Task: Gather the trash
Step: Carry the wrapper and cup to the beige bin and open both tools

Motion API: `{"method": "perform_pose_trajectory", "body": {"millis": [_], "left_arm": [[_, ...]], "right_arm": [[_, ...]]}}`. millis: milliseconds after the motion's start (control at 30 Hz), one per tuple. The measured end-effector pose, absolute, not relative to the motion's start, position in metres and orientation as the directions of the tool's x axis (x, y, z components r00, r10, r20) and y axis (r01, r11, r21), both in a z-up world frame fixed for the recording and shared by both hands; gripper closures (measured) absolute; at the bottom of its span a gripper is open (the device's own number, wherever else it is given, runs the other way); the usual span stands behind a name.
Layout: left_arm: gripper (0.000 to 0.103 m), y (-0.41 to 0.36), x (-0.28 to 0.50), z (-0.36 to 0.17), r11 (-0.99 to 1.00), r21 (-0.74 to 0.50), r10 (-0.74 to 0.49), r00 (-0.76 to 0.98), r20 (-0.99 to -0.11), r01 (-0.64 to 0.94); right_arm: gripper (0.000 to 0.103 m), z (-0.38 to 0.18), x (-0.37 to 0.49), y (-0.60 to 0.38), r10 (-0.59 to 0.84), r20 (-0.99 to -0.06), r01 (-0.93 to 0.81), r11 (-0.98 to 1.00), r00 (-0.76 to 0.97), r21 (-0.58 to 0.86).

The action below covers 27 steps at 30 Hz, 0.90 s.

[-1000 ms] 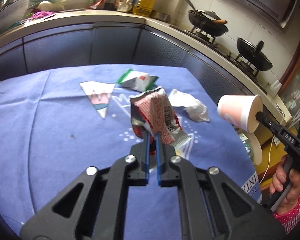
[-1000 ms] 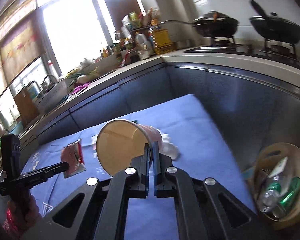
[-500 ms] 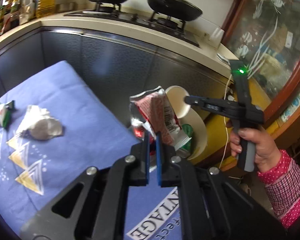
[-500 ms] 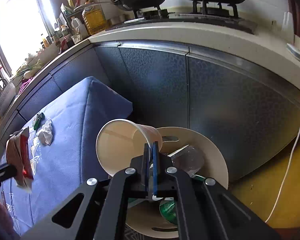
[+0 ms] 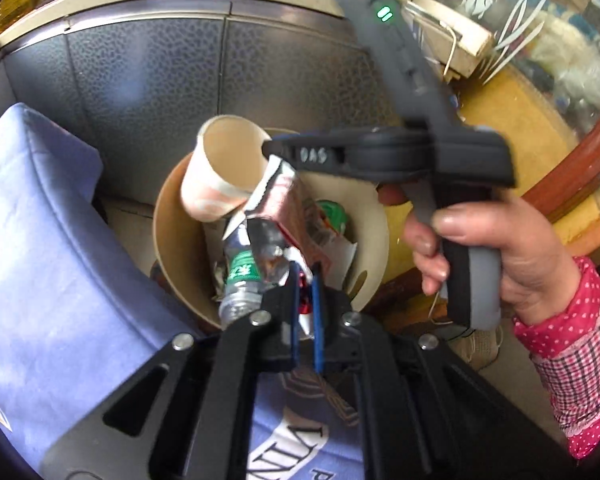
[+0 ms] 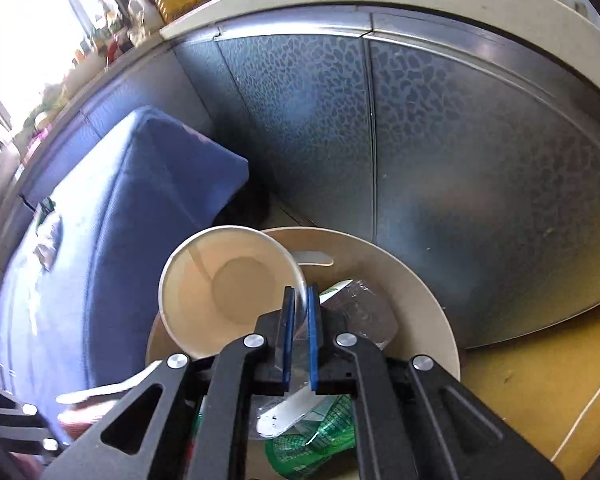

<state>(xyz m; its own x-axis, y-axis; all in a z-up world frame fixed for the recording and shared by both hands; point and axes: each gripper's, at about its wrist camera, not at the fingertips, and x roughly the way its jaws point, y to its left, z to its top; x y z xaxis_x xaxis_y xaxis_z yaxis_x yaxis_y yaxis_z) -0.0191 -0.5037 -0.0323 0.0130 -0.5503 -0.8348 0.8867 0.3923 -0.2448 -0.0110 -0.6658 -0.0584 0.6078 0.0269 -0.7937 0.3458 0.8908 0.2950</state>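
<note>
the paper cup point(image 6: 230, 294) hangs from my right gripper point(image 6: 299, 304), its rim wall between the blue pads, mouth turned up toward the camera and its base pointing down and to the left, over the near-left edge of the round beige bin point(image 6: 416, 280). the jaws of that gripper are just starting to ease apart, with the rim caught between them for now, so i judge the cup is about to go. what matters is what lies under it: in the left wrist view the cup point(image 5: 224, 168) sits over the bin's point(image 5: 168, 216) table-side rim rather than its middle, so it may tip on the rim unless it falls inward, toward the bottles point(image 5: 240, 280) already in there. my left gripper point(image 5: 305, 280) is pressed together on the crumpled red and silver wrapper point(image 5: 280, 216), which stands up from the pads, its long axis running away from me straight over the open middle of the bin. that hand is the better placed of the two: the wrapper has only the bin's contents beneath it. its top end lies right against the right gripper's point(image 5: 272, 150) snout and the cup, whether touching i cannot tell. the blue-covered table point(image 5: 60, 260) lies just to the left of the bin, with a white crumpled scrap point(image 6: 48, 240) on it for later.
</note>
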Motion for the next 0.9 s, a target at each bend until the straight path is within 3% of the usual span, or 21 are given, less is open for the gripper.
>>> {"method": "perform_pose_trajectory", "body": {"millis": [167,233,300,500,667,900], "left_arm": [[0.098,-0.525,-0.024,-0.050,0.382,-0.231,-0.508,-0.006,-0.862,0.895],[0.098,-0.534,-0.026,-0.057,0.382,-0.217,-0.490,-0.002,-0.872,0.898],[0.098,-0.544,-0.026,-0.062,0.384,-0.206,-0.478,0.003,-0.878,0.900],[0.097,-0.564,-0.021,-0.068,0.422,-0.191,-0.448,0.021,-0.894,0.886],[0.069,-0.553,-0.024,-0.054,0.425,-0.180,-0.482,0.054,-0.874,0.887],[0.068,-0.514,-0.007,-0.021,0.456,-0.229,-0.560,0.078,-0.825,0.860]], "right_arm": [[0.076,-0.049,-0.040,-0.680,0.048,-0.737,0.364,0.847,0.674,0.387],[0.061,-0.040,-0.049,-0.683,0.026,-0.714,0.372,0.840,0.699,0.395],[0.058,-0.035,-0.060,-0.685,0.019,-0.693,0.376,0.829,0.721,0.414],[0.057,-0.028,-0.080,-0.688,-0.011,-0.658,0.406,0.795,0.753,0.451],[0.057,-0.024,-0.095,-0.683,-0.025,-0.631,0.406,0.785,0.775,0.468],[0.057,-0.019,-0.115,-0.676,-0.042,-0.594,0.411,0.760,0.804,0.503]]}}
